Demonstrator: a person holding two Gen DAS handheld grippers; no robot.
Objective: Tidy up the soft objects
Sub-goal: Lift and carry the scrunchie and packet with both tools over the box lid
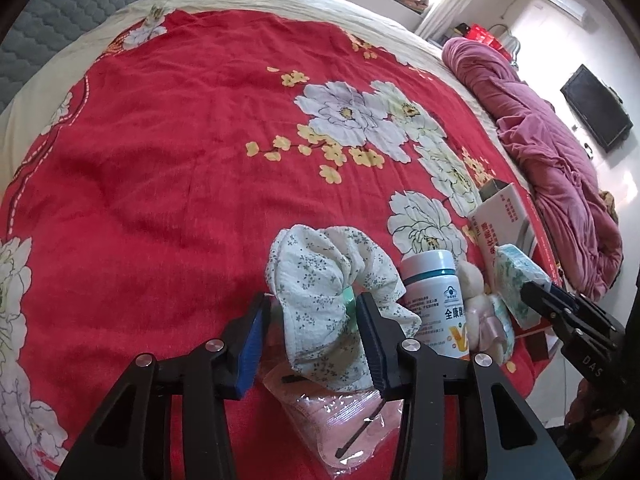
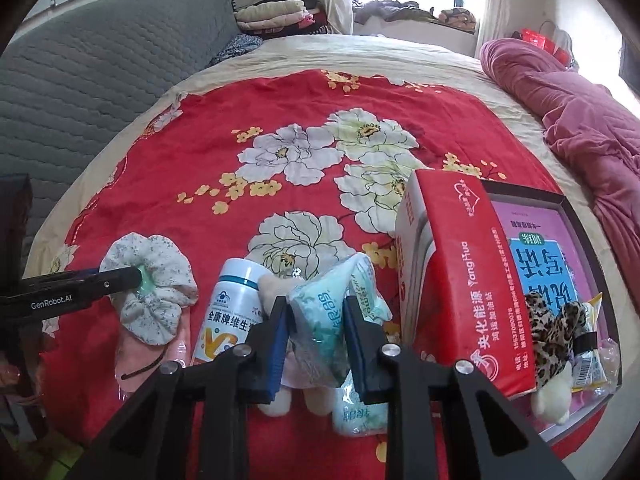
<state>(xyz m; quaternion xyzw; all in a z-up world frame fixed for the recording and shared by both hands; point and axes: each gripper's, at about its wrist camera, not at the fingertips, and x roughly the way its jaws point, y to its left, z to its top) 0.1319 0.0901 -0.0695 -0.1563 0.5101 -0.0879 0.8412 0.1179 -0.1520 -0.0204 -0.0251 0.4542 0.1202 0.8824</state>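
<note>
My left gripper (image 1: 310,340) is shut on a white floral fabric scrunchie (image 1: 332,292), held just above the red flowered bedspread (image 1: 160,160); it also shows in the right wrist view (image 2: 154,284). My right gripper (image 2: 316,344) is shut on a light blue tissue pack (image 2: 324,316), seen in the left wrist view too (image 1: 520,280). A second tissue pack (image 2: 358,408) and a small cream plush toy (image 2: 276,284) lie under it. A pink packet (image 1: 344,420) lies below the scrunchie.
A white supplement bottle (image 2: 232,312) lies between the two grippers. A red carton (image 2: 460,280) leans on an open box (image 2: 560,216) that holds a leopard-print item (image 2: 554,332) and a snack pack. A pink quilt (image 2: 580,120) lies at the right edge.
</note>
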